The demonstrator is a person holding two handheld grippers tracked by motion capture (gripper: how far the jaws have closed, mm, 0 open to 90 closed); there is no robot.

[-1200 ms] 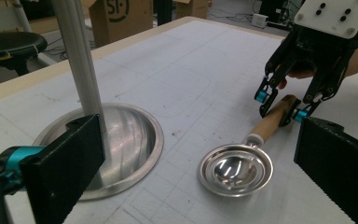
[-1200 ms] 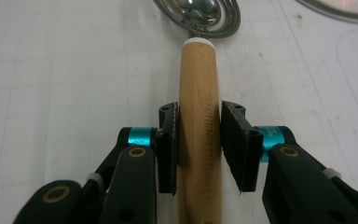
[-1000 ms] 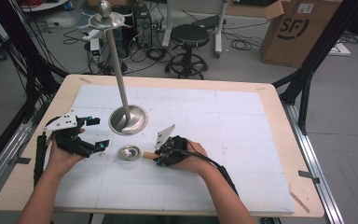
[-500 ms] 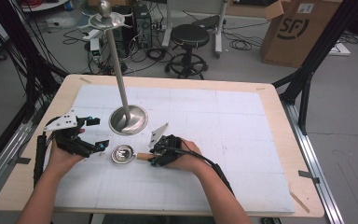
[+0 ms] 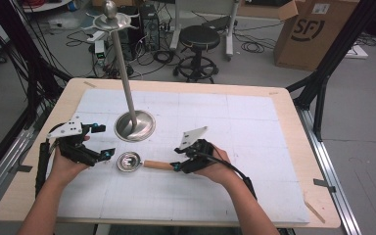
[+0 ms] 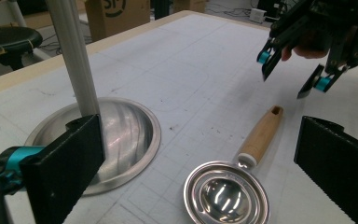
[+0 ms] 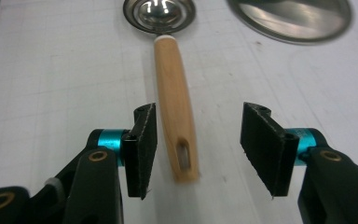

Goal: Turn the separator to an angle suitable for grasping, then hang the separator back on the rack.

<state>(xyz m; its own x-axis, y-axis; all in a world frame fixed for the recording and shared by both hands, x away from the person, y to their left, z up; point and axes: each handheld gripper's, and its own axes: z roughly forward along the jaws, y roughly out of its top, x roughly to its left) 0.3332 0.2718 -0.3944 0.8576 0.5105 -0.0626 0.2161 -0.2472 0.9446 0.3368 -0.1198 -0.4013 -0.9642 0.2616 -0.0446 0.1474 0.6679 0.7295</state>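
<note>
Wooden handle (image 7: 175,121) of the steel ladle (image 5: 129,161) lies flat and free, right gripper (image 5: 180,164) jaws just opening off it, while the left gripper (image 5: 100,142) hovers near the bowl, jaws apart, ready.

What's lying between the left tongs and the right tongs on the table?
The ladle: its steel bowl lies toward the left tongs, and its wooden handle runs to the right tongs, whose jaws have just been opening around it. The high view shows this.

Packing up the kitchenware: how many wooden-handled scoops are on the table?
1: the scoop lies on the mat in front of the metal stand, between the two hands.
</note>
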